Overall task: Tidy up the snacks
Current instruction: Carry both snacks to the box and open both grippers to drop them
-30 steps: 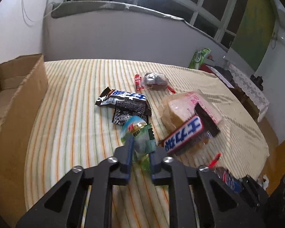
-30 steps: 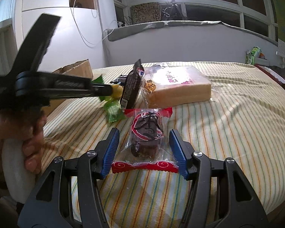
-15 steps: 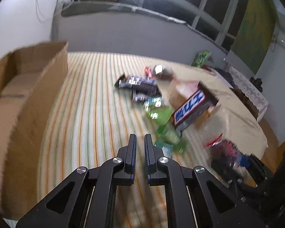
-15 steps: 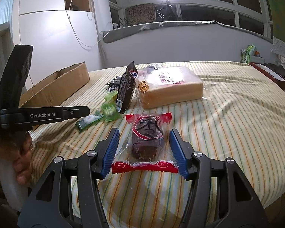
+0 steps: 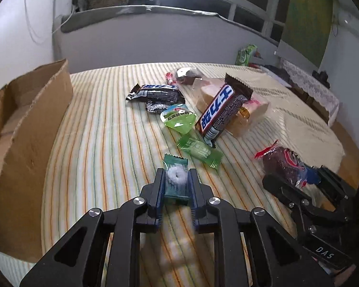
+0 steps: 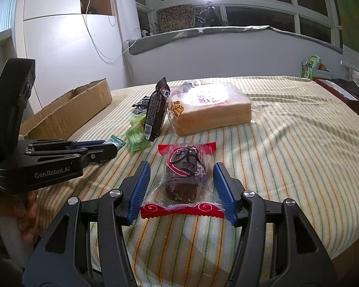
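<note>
My left gripper (image 5: 176, 179) sits around a dark green ring-candy packet (image 5: 176, 178) lying on the striped cloth; the pads touch its sides. My right gripper (image 6: 182, 179) is open, its blue pads either side of a brownie in a clear red-edged wrapper (image 6: 183, 174), apart from it. Other snacks lie beyond: a light green candy (image 5: 199, 151), a green jelly cup (image 5: 179, 118), a tilted Snickers bar (image 5: 221, 111) leaning on bagged bread (image 6: 210, 108), and dark wrappers (image 5: 156, 93).
An open cardboard box (image 5: 24, 129) stands at the left edge of the table; it also shows in the right wrist view (image 6: 69, 110). A second brownie packet (image 5: 185, 76) lies at the far side. The table edge drops off at the right.
My left gripper dropped the green snack, swung back shut, then opened and came down around the dark green ring-candy packet. The right gripper stayed open around the brownie.
</note>
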A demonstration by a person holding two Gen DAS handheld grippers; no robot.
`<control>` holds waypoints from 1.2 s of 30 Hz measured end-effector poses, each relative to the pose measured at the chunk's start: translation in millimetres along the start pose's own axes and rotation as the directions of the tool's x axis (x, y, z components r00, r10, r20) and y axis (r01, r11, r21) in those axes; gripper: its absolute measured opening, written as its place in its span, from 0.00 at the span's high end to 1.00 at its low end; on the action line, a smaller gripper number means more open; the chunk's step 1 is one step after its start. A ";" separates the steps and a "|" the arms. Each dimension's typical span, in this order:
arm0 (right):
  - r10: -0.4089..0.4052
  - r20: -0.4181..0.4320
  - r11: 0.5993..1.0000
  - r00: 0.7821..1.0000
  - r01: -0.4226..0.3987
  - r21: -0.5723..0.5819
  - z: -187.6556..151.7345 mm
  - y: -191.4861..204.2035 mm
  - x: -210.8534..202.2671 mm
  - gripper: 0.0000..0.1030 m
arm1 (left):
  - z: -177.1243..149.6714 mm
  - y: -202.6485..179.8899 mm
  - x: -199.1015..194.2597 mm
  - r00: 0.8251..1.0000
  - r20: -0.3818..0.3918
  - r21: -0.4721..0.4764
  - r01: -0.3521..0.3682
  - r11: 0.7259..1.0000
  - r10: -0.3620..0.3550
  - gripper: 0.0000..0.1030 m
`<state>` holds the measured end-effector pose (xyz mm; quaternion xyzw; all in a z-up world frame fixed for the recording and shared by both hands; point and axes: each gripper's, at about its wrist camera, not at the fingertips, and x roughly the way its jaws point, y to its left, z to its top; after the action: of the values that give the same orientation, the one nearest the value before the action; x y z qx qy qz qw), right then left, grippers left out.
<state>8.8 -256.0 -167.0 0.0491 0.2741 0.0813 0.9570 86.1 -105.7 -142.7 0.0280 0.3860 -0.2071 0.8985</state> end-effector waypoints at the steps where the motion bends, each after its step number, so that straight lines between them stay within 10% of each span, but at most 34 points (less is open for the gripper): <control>1: -0.002 0.004 1.000 1.000 0.002 -0.001 0.8 0.5 -1.5 0.44 | 0.2 -0.4 -0.4 1.000 0.001 0.006 0.000 1.000 0.000 0.85; 11: -0.035 0.030 0.998 0.999 0.036 -0.047 23.6 11.2 -20.3 0.63 | 13.7 -12.6 -48.4 0.987 0.130 0.043 -0.102 0.994 0.096 0.85; 17: -0.031 -0.158 0.999 0.987 0.027 -0.028 8.6 8.0 6.7 0.43 | 24.1 -14.6 -73.1 0.972 0.205 0.058 -0.127 0.990 0.113 0.85; 20: -0.062 -0.130 0.997 0.990 0.057 -0.044 1.9 12.1 6.8 0.44 | 20.2 -10.4 -73.6 0.974 0.202 0.049 -0.114 0.992 0.102 0.85; 22: -0.084 -0.129 0.995 0.988 0.076 -0.068 2.7 15.5 8.1 0.62 | 16.6 -12.9 -75.9 0.975 0.200 0.048 -0.107 0.993 0.095 0.85; 36: -0.104 0.038 0.991 0.994 0.107 -0.083 49.4 25.9 -31.7 0.65 | 22.9 -7.2 -94.9 0.963 0.251 0.041 -0.115 0.993 0.101 0.85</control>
<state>5.2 -238.8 -105.3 -0.0047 0.2563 0.0412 0.9657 40.4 -83.8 -58.9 0.0475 0.2626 -0.1704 0.9485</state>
